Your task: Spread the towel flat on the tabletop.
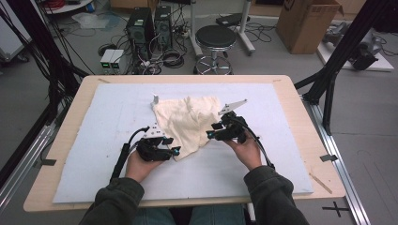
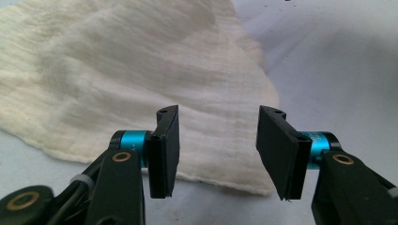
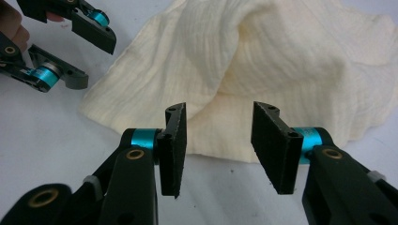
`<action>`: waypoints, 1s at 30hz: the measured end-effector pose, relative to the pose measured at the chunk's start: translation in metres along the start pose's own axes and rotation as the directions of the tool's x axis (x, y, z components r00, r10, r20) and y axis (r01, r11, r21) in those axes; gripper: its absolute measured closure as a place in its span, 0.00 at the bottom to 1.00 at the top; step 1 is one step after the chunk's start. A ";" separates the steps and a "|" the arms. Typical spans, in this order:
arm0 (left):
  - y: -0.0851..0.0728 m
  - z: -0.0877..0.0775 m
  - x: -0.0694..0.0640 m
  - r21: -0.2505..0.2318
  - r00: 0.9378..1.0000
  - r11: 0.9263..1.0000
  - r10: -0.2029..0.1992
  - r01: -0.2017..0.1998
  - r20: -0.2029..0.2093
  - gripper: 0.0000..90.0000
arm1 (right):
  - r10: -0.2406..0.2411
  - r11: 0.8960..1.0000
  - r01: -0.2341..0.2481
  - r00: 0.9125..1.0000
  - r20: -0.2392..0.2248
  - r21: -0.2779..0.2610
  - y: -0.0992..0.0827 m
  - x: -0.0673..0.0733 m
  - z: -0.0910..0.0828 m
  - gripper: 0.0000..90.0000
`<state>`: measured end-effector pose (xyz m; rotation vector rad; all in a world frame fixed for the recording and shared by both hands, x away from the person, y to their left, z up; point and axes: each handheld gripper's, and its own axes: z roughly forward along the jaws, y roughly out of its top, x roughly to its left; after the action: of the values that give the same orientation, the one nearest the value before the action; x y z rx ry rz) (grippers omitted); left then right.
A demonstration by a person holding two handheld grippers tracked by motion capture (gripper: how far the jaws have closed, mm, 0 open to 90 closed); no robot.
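- Your left gripper sits just off the near left corner of the cream muslin cloth. Jaws stand apart, nothing between the pads.
- Left gripper view: the left gripper is gaping, and the cloth lies flat just ahead of the tips. Its near hem runs across behind the gap. Pads don't touch the fabric.
- Your right gripper is at the cloth's near right edge, tips pointing left toward the fabric. Grey three-cornered plate up top.
- Right gripper view: the right gripper also has its jaws apart and empty. The cloth rises in a rumpled fold right ahead of it, hem just beyond the pads, not pinched.
- Same view: the left gripper shows far to the upper left of your right claw, jaws parted, close by the cloth's corner.
- The cloth lies bunched on the pale blue foam mat, between the two claws and beyond them.
- Both your hands are low over the mat; the mat covers the wooden table.
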<state>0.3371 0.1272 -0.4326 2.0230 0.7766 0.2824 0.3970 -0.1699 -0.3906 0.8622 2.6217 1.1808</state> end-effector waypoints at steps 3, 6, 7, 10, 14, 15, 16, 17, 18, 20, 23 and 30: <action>0.000 0.000 0.000 0.002 1.000 1.000 0.003 -0.003 -0.001 0.55 | 0.012 0.999 -0.011 0.999 0.030 -0.052 -0.011 0.001 -0.003 0.63; -0.001 0.002 -0.001 0.008 1.000 1.000 0.002 -0.002 0.005 0.55 | 0.018 0.999 -0.017 1.000 0.025 -0.041 -0.020 0.001 0.001 0.63; -0.002 0.003 -0.002 0.013 1.000 1.000 0.002 -0.002 0.007 0.55 | 0.026 0.999 -0.025 0.999 0.021 -0.040 -0.022 0.001 0.002 0.63; -0.002 0.005 -0.004 0.042 1.000 0.999 0.008 -0.009 0.016 0.57 | 0.009 1.000 -0.008 1.000 0.015 -0.016 -0.022 0.004 0.012 0.63; -0.004 0.009 -0.004 0.078 1.000 0.997 0.017 -0.018 0.011 0.58 | -0.020 1.000 0.020 1.000 0.010 0.003 -0.020 0.008 0.025 0.63; -0.005 0.010 -0.004 0.089 1.000 0.996 0.018 -0.019 0.012 0.60 | -0.021 1.000 0.021 1.000 0.003 0.017 -0.020 0.008 0.027 0.64; -0.005 0.011 -0.004 0.098 1.000 0.995 0.021 -0.022 0.014 0.60 | -0.022 0.999 0.022 1.000 0.000 0.025 -0.020 0.009 0.030 0.65; -0.005 0.012 -0.005 0.100 1.000 0.995 0.026 -0.027 0.007 0.61 | -0.027 0.999 0.027 1.000 -0.002 0.039 -0.020 0.009 0.033 0.66; -0.005 0.012 -0.006 0.104 1.000 0.994 0.030 -0.029 -0.001 0.61 | -0.030 0.998 0.030 1.000 -0.003 0.054 -0.020 0.010 0.037 0.67; -0.005 0.013 -0.007 0.109 0.999 0.994 0.029 -0.026 -0.024 0.66 | -0.040 0.997 0.040 0.999 0.002 0.072 -0.021 0.011 0.041 0.70; -0.004 0.014 -0.010 0.120 0.995 0.991 0.069 -0.061 -0.065 0.73 | -0.070 0.994 0.069 0.997 0.015 0.081 -0.020 0.013 0.045 0.74; -0.003 0.016 -0.012 0.120 0.992 0.990 0.084 -0.073 -0.092 0.87 | -0.112 0.990 0.108 0.993 0.045 0.093 -0.020 0.014 0.045 0.94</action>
<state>0.3340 0.1102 -0.4428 2.1667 0.7899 0.3909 0.3922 -0.1433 -0.4341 0.7408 2.6620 1.0067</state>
